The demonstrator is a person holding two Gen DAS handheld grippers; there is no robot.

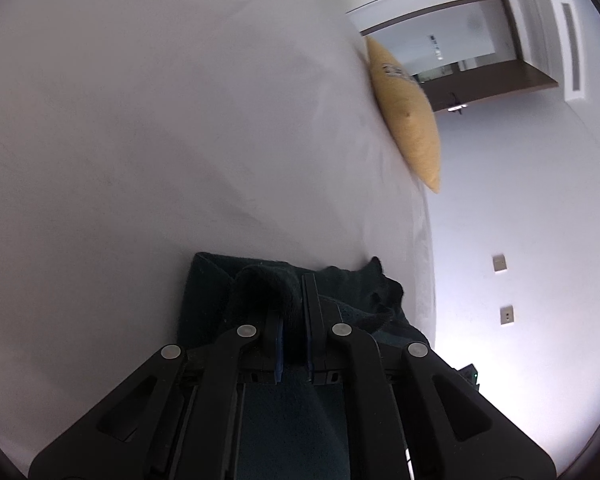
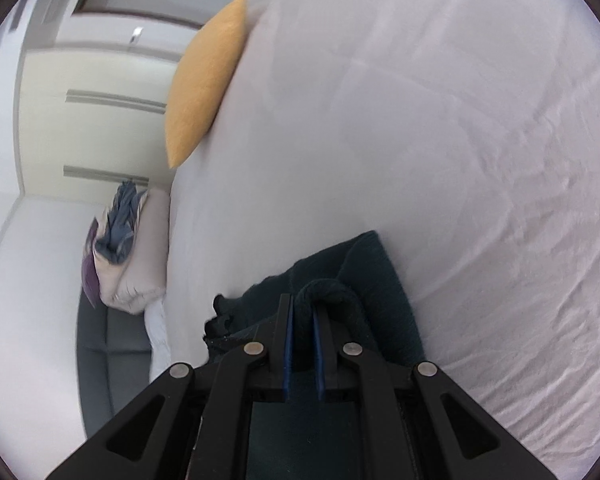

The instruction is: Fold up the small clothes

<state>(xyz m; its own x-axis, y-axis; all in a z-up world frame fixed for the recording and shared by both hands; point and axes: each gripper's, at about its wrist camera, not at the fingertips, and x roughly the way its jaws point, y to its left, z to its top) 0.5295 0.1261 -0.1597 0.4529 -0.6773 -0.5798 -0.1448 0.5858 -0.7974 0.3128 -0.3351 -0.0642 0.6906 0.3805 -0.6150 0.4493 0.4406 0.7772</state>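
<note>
Left tool: clenched on a thick rolled edge of the dark garment, which loops over one finger and fills the narrow gap between the blue pads.
Right tool: likewise clamped on a rolled edge of the same dark garment, the fold arching over its fingertips.
Garment's place: on the white bed, close to the mattress edge; the rest of the cloth lies flat just ahead of and beneath both tools, with a loose rumpled end trailing toward the bed's edge.
Key relation: both tools point forward and downward, each holding its own corner of the near hem, so the cloth's long axis seems to run across, from one tool to the other. Flat cloth lies directly ahead, toward the middle of the bed.
Nearer hand: neither; they appear level with each other.
Step in hand, as I judge it: laying the held hem forward onto the flat part to make a fold.
Bystanders: a yellow cushion at the far bed edge, well apart; a pile of pillows and laundry beyond the bed.
</note>
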